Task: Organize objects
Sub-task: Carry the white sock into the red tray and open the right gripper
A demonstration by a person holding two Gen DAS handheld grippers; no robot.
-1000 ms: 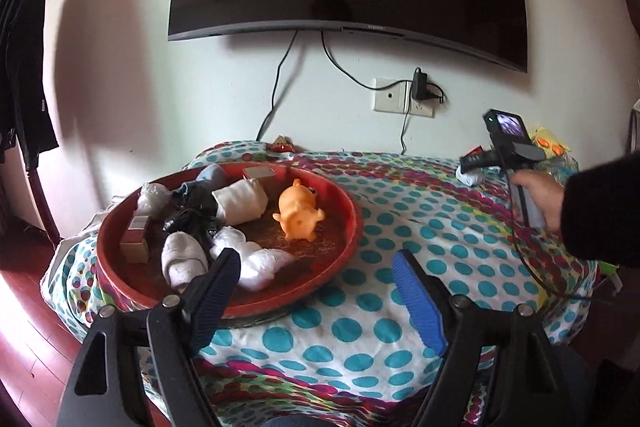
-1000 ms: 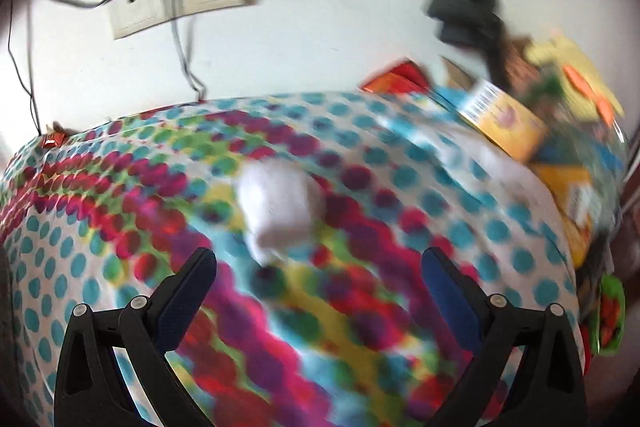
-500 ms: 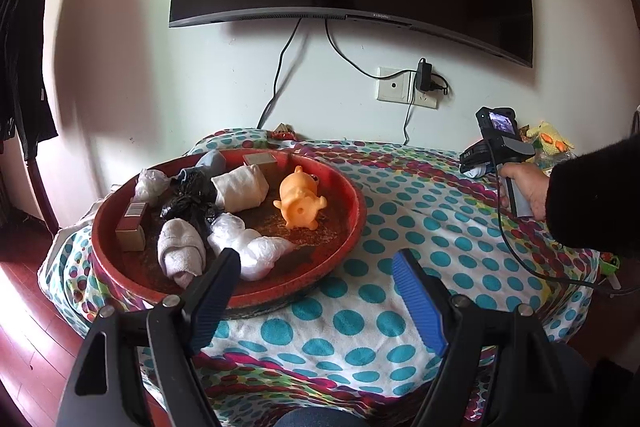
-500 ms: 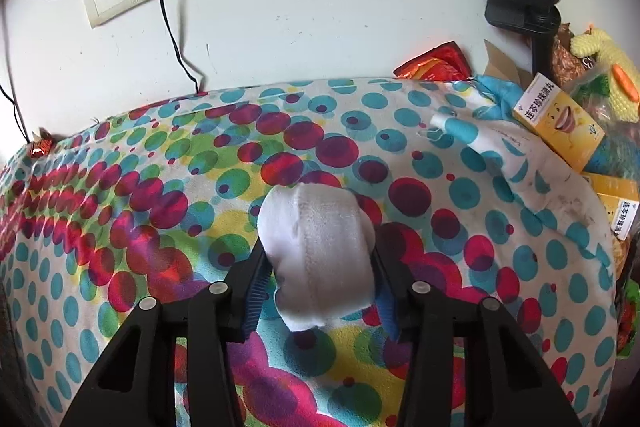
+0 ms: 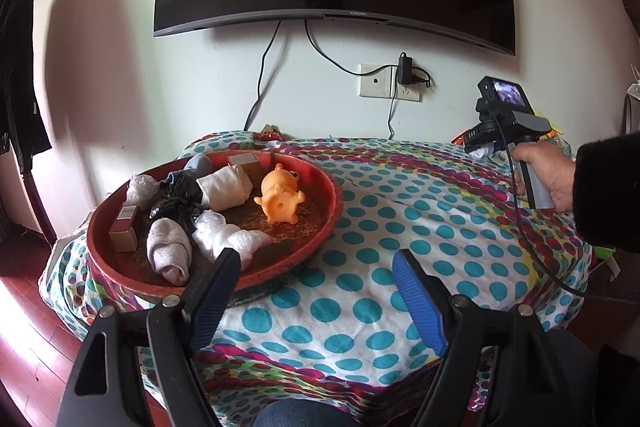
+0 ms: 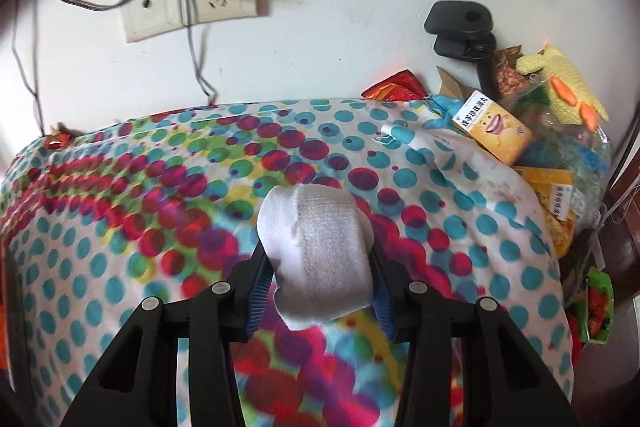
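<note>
My right gripper (image 6: pixel 320 281) pinches a soft rolled white sock (image 6: pixel 318 259); it may slip or unroll before reaching the red tray (image 5: pixel 334 203), while my left gripper (image 5: pixel 316 267) stays spread.

A rolled white terry-cloth sock bundle (image 6: pixel 318 255) sits clamped between two blue-padded fingers, its ribbed band facing up, above the polka-dot cloth. A round red shallow tray (image 5: pixel 335 205) rests on the left part of the dotted cloth. Inside it lie an orange rubber pig toy (image 5: pixel 280 201) on its back near the middle, a rolled cream sock (image 5: pixel 225 187) beside it, a rolled grey-white sock (image 5: pixel 168 255) near the front rim, a crumpled clear plastic bag (image 5: pixel 228 241) just right of that, a crumpled black plastic bag (image 5: pixel 178 201) in the middle, a small clear bag (image 5: pixel 141 187) at the left, a small brown carton (image 5: pixel 125 234) by the left rim, and another carton (image 5: pixel 244 159) at the back
</note>
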